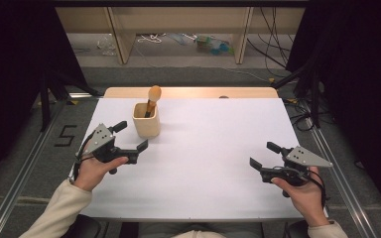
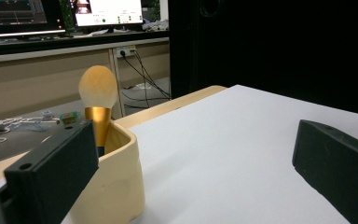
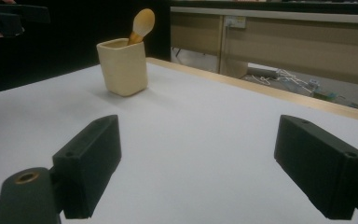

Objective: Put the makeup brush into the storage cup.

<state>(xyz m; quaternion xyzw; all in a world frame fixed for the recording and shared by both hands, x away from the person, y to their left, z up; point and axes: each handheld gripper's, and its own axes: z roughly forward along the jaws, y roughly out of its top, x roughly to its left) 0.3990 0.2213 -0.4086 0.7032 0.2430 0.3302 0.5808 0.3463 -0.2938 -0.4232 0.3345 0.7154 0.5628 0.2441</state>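
Note:
A cream square cup [image 1: 146, 120] stands on the white table [image 1: 203, 163] towards the back left. In it a makeup brush [image 1: 153, 96] with a gold ferrule and a pale bristle head stands head up. My left gripper [image 1: 131, 136] is open and holds nothing, just to the front left of the cup; in the left gripper view the cup [image 2: 116, 186] and brush [image 2: 98, 91] sit close beside the left jaw. My right gripper [image 1: 263, 154] is open and holds nothing near the table's right front. From there the cup [image 3: 122, 67] and brush [image 3: 142, 23] are far off.
The table's far edge is a bare wooden strip [image 1: 188, 92]. Beyond it are wooden desk legs [image 1: 121, 39] and loose cables [image 1: 268, 44] on the floor. Black curtains [image 1: 357, 74] hang on both sides. White tabletop stretches between the two grippers.

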